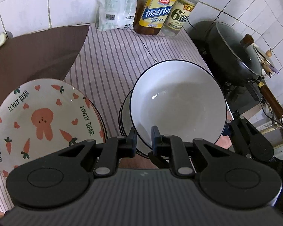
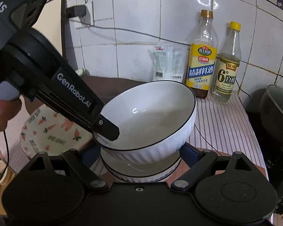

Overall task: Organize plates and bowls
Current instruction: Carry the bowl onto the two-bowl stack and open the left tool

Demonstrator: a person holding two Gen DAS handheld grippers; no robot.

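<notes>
A white ribbed bowl with a dark rim (image 1: 177, 101) (image 2: 151, 116) is tilted above a stack of matching bowls (image 2: 141, 171) (image 1: 125, 113). My left gripper (image 1: 143, 137) (image 2: 105, 130) is shut on the near rim of this top bowl, one finger (image 2: 109, 130) inside it. My right gripper (image 2: 139, 150) is open, its fingers on either side of the bowl stack; it also shows at the right in the left wrist view (image 1: 241, 130). A rabbit-and-carrot "Lovely Bear" plate (image 1: 45, 120) (image 2: 52, 130) lies on top of other plates to the left.
Striped cloth (image 1: 111, 60) covers the counter. A white packet (image 1: 118, 5) and two bottles (image 1: 156, 9) (image 1: 183, 11) stand against the tiled wall. A lidded dark wok (image 1: 234, 54) sits on a stove at right. A brown board (image 1: 35, 52) lies at back left.
</notes>
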